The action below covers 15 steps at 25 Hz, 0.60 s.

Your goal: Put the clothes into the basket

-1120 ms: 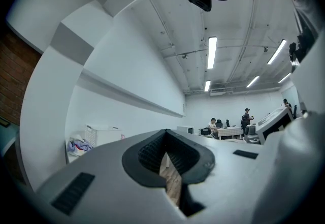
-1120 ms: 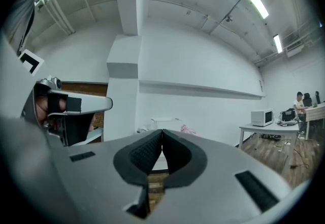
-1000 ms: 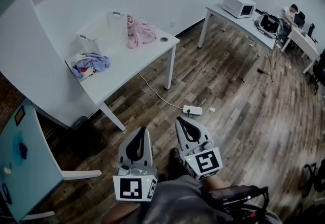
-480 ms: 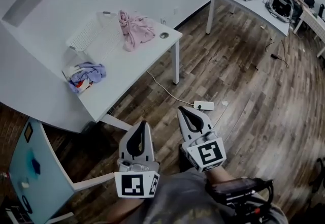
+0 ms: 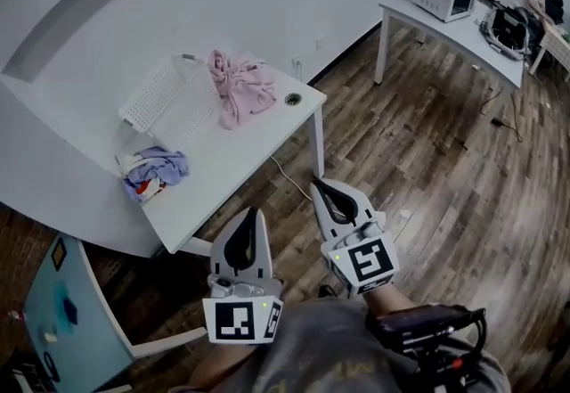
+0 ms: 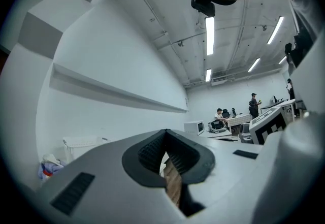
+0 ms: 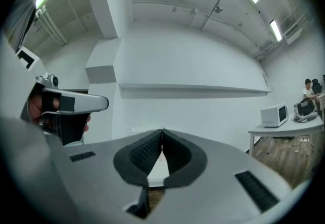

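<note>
Left gripper (image 5: 252,216) and right gripper (image 5: 319,186) are both pinched closed and empty. Pink garment (image 5: 240,85) and blue garment (image 5: 157,171) lie up-left of them, either side of the basket (image 5: 169,99). Left is nearer the blue one.

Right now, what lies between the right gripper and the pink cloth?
In the head view: a strip of wood floor with a white cable, then bare table, between the right gripper and the pink cloth.

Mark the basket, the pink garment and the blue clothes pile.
basket (image 5: 165,99), head view, its mesh side wall.
pink garment (image 5: 242,86), head view, middle of the bundle.
blue clothes pile (image 5: 160,167), head view, top blue fold.
</note>
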Available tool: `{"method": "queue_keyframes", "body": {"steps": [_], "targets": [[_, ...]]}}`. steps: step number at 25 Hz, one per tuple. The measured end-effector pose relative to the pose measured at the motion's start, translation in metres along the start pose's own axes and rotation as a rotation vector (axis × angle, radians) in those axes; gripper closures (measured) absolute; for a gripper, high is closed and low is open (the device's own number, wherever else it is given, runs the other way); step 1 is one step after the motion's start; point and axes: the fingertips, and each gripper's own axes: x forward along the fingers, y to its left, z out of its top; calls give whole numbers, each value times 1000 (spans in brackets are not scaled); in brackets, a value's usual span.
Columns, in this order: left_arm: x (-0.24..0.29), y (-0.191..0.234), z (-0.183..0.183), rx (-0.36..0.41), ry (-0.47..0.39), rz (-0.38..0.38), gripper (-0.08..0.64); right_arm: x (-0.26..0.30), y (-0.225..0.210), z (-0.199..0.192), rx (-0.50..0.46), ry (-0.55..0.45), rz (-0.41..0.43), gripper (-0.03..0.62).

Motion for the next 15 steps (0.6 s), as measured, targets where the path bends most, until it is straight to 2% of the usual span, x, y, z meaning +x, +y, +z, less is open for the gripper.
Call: {"method": "queue_keyframes", "body": {"steps": [5,15], "targets": [[21,8,-6,0,15,30,552,23,-11,0,3,3,27,584],[60,49,-40,-41,74,92,552,80,-19,-40,26,72,92,584]]}}
